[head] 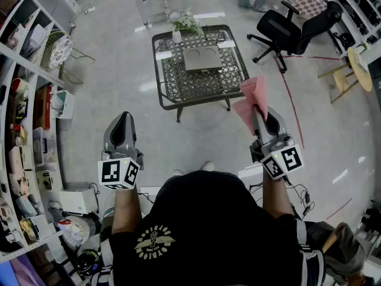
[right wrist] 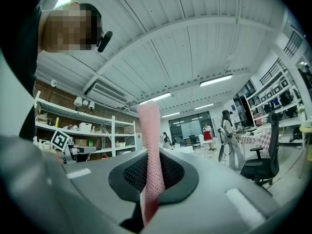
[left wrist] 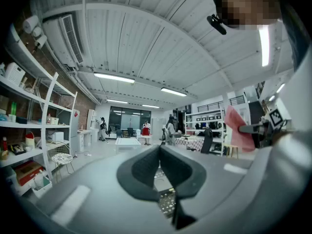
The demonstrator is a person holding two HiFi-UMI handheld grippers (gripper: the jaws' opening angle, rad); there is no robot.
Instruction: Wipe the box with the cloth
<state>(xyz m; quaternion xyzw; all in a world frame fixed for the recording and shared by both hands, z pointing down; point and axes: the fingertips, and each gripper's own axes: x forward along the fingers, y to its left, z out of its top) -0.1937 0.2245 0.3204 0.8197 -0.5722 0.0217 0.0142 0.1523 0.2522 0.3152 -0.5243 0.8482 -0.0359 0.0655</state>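
Cloth [head: 253, 103], pink and loosely folded, is pinched in the right gripper [head: 257, 113], which is held up in front of a standing person. The right gripper view shows its jaws clamped on a narrow band of the fabric, with the rest sticking out past the tips. The left gripper [head: 124, 121] is raised alongside at the same height. Its jaws are pressed together with nothing between them.

The box [head: 202, 58] is flat and grey. It lies near the middle of a low black metal-mesh table [head: 158, 70], ahead of the person across open floor and well apart from both grippers. A small potted plant [head: 178, 28] stands at the table's far left corner, and white slips of paper lie near the left edge and near the far right corner. A black office chair [head: 292, 31] stands off to the right.

Wiping has likely not begun; the step in hand looks like carrying the cloth to the box. To do it well, the person should probably step close to the table's near edge and lower the right gripper. The loose fabric, not the jaw tips, should meet the lid. Flat strokes running edge to edge would suit. The left gripper could press one side of the box, since a light box may slide on the mesh. Strokes should stop short of the plant.
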